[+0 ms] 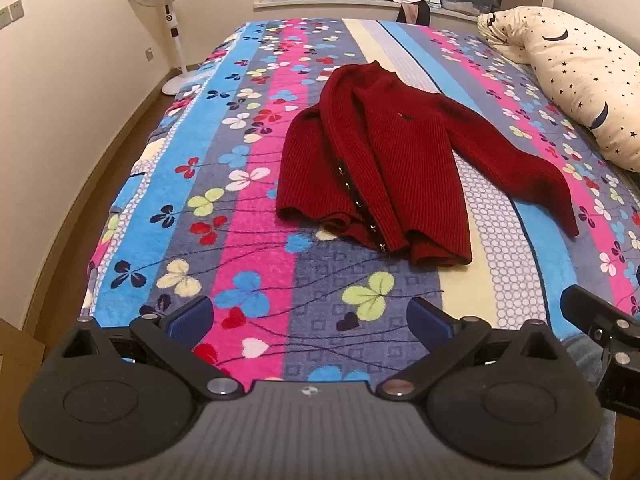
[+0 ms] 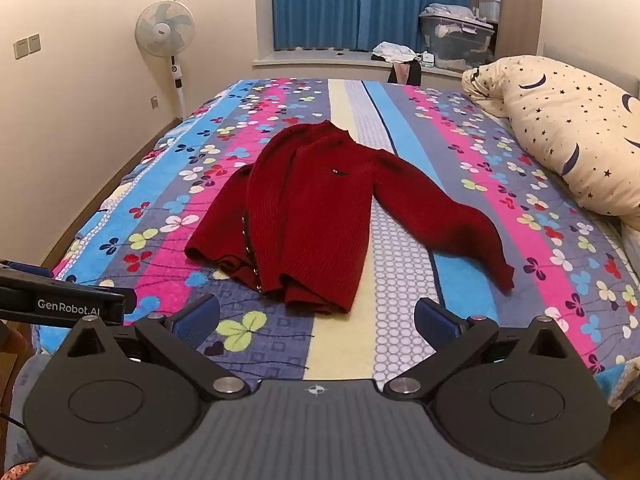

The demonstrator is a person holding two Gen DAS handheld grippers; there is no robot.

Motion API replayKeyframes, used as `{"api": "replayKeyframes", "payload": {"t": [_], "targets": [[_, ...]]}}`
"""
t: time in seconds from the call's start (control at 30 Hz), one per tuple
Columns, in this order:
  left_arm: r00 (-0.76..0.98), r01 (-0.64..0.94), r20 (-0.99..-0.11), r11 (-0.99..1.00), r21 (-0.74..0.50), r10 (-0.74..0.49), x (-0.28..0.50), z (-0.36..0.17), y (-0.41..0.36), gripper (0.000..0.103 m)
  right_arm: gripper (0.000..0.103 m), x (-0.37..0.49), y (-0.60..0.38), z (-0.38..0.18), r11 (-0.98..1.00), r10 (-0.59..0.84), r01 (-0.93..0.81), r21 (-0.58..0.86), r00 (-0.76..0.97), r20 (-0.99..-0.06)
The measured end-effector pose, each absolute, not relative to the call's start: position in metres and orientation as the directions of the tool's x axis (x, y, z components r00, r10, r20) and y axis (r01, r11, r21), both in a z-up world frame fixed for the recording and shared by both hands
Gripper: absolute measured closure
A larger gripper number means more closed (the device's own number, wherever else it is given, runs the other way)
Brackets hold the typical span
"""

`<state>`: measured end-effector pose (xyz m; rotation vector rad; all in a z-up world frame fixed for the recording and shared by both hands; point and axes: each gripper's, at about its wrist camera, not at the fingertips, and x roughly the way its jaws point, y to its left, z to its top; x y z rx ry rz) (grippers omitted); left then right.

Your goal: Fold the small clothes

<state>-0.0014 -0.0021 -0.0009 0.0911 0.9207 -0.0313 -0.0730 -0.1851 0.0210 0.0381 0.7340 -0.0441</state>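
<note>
Both grippers, left [image 1: 310,318] and right [image 2: 318,318], hover with jaws spread wide and empty near the bed's edge, short of the red knit cardigan [image 2: 308,216] lying mid-blanket [image 2: 400,320]. One sleeve [image 2: 452,220] sprawls rightward; grabbing the bunched hem could drag layers unevenly.

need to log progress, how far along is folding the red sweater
Partly done: the red sweater lies on the bedspread with its left side already folded over the body. Nothing is in hand; the left gripper and right gripper are open, short of it. The right sleeve is spread out, unfolded.
</note>
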Motion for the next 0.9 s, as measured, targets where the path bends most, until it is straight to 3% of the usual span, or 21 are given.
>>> {"api": "replayKeyframes", "payload": {"t": [0.9], "targets": [[0.603, 0.072, -0.797, 0.994, 0.078, 0.018, 0.0005, -0.0011, -0.0002, 0.0, 0.001, -0.0723, -0.1911, 0.018, 0.998, -0.011, 0.052, 0.04, 0.735, -0.678]]}}
